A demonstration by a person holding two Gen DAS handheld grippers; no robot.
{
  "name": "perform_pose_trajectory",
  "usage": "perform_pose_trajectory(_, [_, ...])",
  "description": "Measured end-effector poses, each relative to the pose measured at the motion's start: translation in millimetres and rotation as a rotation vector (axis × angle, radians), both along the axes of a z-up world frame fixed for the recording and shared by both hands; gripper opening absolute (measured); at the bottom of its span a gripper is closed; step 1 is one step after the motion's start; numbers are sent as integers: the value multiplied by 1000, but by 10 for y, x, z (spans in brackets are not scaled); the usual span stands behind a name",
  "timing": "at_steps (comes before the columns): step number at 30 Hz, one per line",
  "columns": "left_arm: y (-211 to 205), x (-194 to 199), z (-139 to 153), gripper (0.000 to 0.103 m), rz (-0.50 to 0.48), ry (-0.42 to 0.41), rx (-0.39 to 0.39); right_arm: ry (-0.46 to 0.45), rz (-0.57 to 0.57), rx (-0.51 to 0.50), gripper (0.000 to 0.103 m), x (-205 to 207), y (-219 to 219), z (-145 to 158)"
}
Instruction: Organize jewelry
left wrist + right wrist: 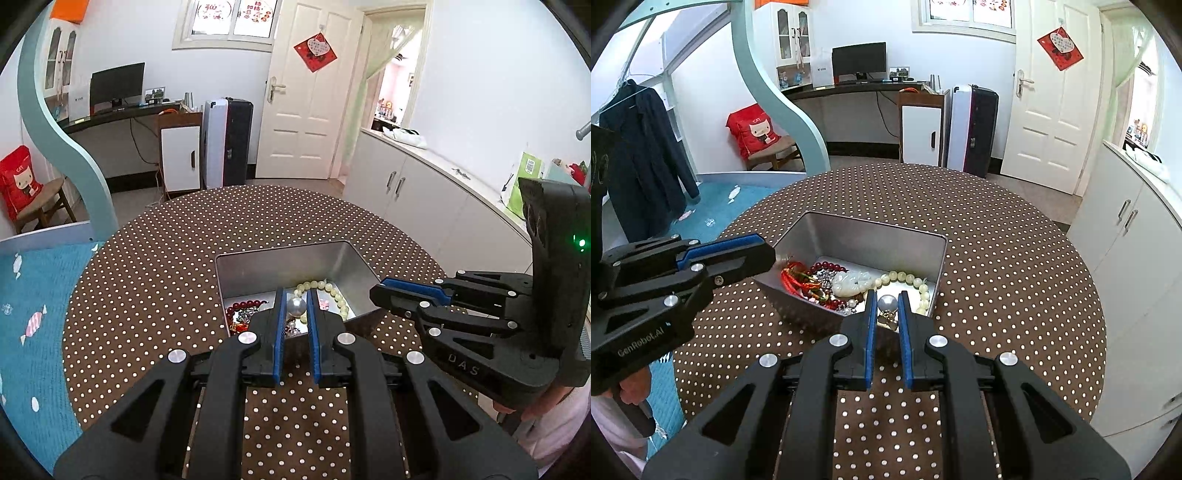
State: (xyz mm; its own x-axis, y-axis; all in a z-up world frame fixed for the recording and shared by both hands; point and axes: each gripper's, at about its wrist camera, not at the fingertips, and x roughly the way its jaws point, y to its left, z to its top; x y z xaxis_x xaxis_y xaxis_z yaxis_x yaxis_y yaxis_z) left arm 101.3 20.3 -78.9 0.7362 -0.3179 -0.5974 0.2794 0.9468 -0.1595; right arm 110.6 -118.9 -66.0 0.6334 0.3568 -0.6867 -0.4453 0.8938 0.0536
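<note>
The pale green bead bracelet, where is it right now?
The pale green bead bracelet lies inside the metal tin on the dotted table, at the tin's right end in the right wrist view, beside the white carved pendant.

Both views are evenly lit by daylight from the window (232, 18) at the top; sharp throughout, strongly bowed and vignetted at the corners.

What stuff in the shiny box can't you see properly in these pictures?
- Left wrist view: the left gripper covers the near part of the metal tin, so the red bead bracelet shows only partly.
- Right wrist view: the right gripper hides part of the pale bead bracelet.
- Right wrist view: the small pieces under the silver ball are too small to name.
</note>
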Motion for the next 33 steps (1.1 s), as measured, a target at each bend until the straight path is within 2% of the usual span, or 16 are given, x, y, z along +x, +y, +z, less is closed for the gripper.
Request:
perform_pose_trajectory(6, [37, 114, -107, 12, 14, 29, -7, 17, 1, 12, 11, 71, 4, -24])
perform_pose_trajectory(8, [43, 126, -118, 21, 10, 29, -6, 33, -6, 31, 14, 101, -23, -32])
perform_pose_trajectory(9, [44, 131, -122, 36, 12, 30, -2, 35, -15, 29, 16, 107, -37, -32])
perform_pose_trajectory(10, [44, 128, -124, 42, 19, 26, 2, 37, -28, 25, 19, 117, -53, -36])
perform_pose_trajectory(20, [36, 91, -130, 42, 17, 33, 2, 32, -37, 31, 22, 45, -138, 12])
perform_pose_trajectory(25, [38, 35, -111, 51, 32, 36, 7, 19, -38, 27, 22, -20, -131, 48])
perform_pose_trajectory(27, [36, 6, -83, 56, 42, 28, 11, 15, -43, 31, 30, -51, -144, 71])
perform_pose_trajectory(29, [22, -44, -45, 58, 51, 16, 18, 1, -63, 29, 59, -87, -156, 107])
perform_pose_trajectory(33, [-13, -149, 48, 65, 80, -9, 34, -37, -140, 9, 81, -149, -208, 187])
